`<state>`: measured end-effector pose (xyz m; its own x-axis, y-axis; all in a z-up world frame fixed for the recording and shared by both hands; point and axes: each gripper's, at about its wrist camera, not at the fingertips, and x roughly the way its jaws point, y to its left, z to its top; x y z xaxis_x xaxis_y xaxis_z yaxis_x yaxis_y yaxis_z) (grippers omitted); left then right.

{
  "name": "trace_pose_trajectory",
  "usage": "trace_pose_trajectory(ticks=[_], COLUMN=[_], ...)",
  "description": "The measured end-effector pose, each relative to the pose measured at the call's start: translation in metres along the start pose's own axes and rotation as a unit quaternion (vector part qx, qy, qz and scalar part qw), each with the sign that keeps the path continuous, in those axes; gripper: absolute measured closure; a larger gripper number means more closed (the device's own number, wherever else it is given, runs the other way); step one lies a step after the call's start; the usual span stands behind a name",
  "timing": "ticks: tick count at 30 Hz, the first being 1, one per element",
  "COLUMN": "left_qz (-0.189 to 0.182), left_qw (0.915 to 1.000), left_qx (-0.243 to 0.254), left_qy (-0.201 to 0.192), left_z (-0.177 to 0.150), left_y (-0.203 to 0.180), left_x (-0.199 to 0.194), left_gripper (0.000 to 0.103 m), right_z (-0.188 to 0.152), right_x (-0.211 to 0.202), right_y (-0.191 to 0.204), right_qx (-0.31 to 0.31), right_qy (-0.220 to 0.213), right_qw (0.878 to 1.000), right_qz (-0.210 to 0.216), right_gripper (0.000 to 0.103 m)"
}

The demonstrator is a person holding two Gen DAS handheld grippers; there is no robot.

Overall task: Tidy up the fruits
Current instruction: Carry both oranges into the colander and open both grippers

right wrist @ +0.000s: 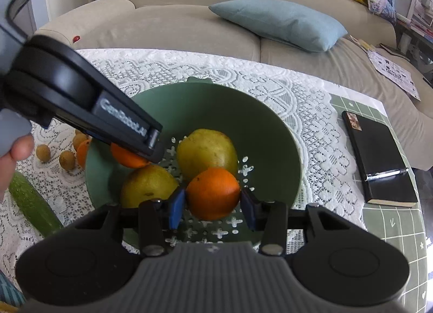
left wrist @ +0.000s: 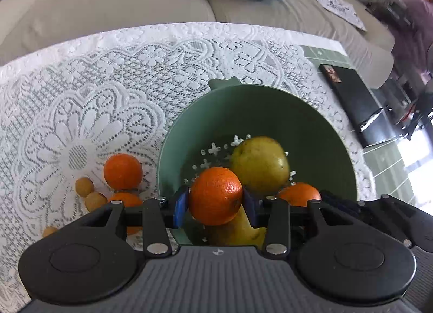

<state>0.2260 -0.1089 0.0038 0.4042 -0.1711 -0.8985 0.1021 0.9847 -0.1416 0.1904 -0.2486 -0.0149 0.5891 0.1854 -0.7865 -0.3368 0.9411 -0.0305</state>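
Oranges (left wrist: 215,196), firm, round and prone to rolling, sit clamped at their widest in both left gripper (left wrist: 215,206) and right gripper (right wrist: 213,202) above the green bowl (right wrist: 259,123).

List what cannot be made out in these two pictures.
- Left view: near pear, mostly behind the held orange.
- Left view: person, blurred at the right edge.
- Right view: cucumber, lower end behind the right tool.
- Right view: held orange, mostly behind the left tool.
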Motion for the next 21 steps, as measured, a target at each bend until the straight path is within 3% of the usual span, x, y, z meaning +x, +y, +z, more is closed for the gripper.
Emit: trace_pose_trajectory(ticks=[6,17,21], left_qz=[0.026,0.035,0.027], left_qw=[0.9992,0.9985,0.9984], left_qx=[0.028,0.038,0.048], left_qy=[0.014,0.017,0.015], left_z=[0.006,0.006,0.005], left_y=[-0.009,-0.010,-0.010], left_x=[0.005,0.009,0.007], left_gripper=[0.055,0.049,0.037], right_z=[0.000,-0.002,-0.002], right_x=[0.000,-0.002,-0.002], right_y=[-0.004,0.002,0.006], right_qx=[0.004,-0.009,-0.016], right_qy=[0.000,-0.003,-0.004], right_qw=[1.000,1.000,1.000], right_qz=[-0.001,-0.002,-0.005], right_gripper=[0.064,0.063,0.059])
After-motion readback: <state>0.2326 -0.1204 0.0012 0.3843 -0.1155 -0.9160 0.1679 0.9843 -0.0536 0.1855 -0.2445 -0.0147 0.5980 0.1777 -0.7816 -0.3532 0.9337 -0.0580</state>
